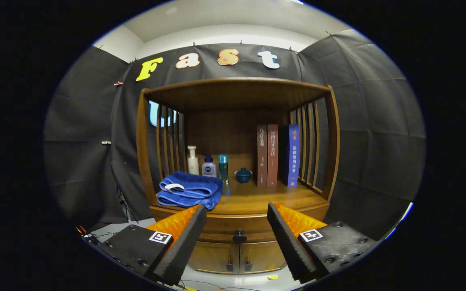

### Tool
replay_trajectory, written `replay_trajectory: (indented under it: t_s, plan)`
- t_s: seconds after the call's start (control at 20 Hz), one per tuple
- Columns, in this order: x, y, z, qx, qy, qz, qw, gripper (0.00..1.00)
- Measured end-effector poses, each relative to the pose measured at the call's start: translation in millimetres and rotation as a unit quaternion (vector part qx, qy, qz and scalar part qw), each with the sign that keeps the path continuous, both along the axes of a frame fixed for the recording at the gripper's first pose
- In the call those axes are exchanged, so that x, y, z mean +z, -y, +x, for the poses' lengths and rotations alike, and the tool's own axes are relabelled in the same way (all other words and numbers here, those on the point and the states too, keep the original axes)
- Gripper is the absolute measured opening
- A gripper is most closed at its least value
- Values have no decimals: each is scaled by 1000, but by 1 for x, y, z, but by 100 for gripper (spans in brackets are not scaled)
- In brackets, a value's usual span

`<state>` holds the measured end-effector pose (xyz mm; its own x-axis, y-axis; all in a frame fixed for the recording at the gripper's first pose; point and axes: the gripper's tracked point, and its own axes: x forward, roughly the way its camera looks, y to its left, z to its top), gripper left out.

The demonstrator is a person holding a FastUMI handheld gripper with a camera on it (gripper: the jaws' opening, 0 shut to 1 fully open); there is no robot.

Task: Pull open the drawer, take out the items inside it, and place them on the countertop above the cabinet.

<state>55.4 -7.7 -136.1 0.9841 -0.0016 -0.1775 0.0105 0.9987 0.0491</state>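
On the shelf ahead of you sits a folded blue towel [189, 190], and behind it three bottles — a white pump bottle [193, 160], a squat blue-capped bottle [209, 166], a slim teal bottle [223, 167]. A small blue lidded cup [243, 175] stands beside them, then two brown books [267, 155] and a blue book [293, 155] upright.

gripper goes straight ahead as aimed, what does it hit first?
Likely the drawer knob, which sits between the open gripper's fingers on the closed drawer front under the countertop. Depth is hard to judge in this view.
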Motion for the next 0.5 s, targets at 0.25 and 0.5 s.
replay_trajectory:
  t_s: [0.25,0.5]
  plan:
    - [-65,0,28,6,-43,-6,999,99]
    - [-123,0,58,12,-87,-6,996,99]
